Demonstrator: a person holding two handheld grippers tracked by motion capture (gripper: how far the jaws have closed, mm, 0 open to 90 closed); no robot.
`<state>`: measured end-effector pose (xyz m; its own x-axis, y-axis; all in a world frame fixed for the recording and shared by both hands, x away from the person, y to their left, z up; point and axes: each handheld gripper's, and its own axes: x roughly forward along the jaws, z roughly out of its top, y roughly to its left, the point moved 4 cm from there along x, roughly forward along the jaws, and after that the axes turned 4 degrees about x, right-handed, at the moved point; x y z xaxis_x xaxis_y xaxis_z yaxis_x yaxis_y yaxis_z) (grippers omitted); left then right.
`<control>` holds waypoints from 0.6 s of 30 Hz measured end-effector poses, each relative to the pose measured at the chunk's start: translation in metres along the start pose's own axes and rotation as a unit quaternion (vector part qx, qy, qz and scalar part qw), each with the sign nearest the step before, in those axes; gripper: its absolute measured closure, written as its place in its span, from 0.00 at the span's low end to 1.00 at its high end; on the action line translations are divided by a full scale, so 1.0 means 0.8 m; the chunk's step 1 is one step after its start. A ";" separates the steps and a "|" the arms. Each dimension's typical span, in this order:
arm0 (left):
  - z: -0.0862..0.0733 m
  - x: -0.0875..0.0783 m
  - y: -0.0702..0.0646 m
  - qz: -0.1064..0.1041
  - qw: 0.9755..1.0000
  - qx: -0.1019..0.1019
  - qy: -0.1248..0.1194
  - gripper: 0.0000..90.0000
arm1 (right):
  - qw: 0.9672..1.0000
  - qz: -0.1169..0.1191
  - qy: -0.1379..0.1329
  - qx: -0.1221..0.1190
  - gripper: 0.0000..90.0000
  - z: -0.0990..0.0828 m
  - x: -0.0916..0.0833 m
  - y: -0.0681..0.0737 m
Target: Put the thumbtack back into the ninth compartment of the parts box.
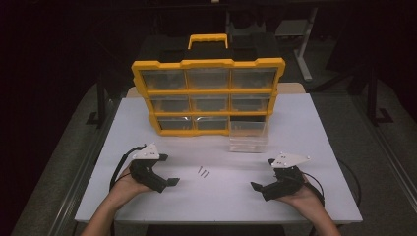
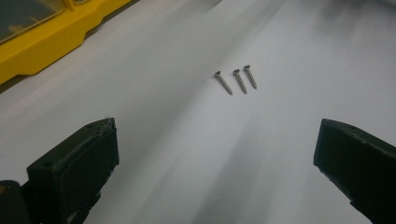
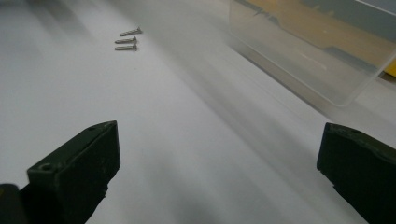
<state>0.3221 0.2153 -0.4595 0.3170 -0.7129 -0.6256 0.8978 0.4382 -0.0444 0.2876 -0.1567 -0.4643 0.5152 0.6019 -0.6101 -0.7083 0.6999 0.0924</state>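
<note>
Three screws lie side by side on the white table, about midway between the two hands, in front of a yellow organizer with clear drawers that stands upright at the table's far side. One clear drawer sits pulled out on the table just in front of the organizer's lower right corner. The left gripper and the right gripper rest low near the table's near edge, well apart, each pointing inward toward the screws with its jaws spread wide and nothing between them.
</note>
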 end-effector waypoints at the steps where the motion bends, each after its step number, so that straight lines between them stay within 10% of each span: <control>1: 0.001 0.000 0.001 0.001 1.000 0.002 0.000 0.00 | 1.000 0.000 -0.001 0.000 0.00 0.000 0.000 0.000; 18: 0.021 0.011 0.003 -0.008 1.000 0.001 -0.010 0.00 | 1.000 0.004 -0.002 0.000 0.00 0.000 0.001 -0.001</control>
<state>0.3323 0.2011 -0.4518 0.3080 -0.7311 -0.6088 0.9039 0.4246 -0.0526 0.2884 -0.1567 -0.4644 0.5124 0.6085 -0.6060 -0.7121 0.6955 0.0963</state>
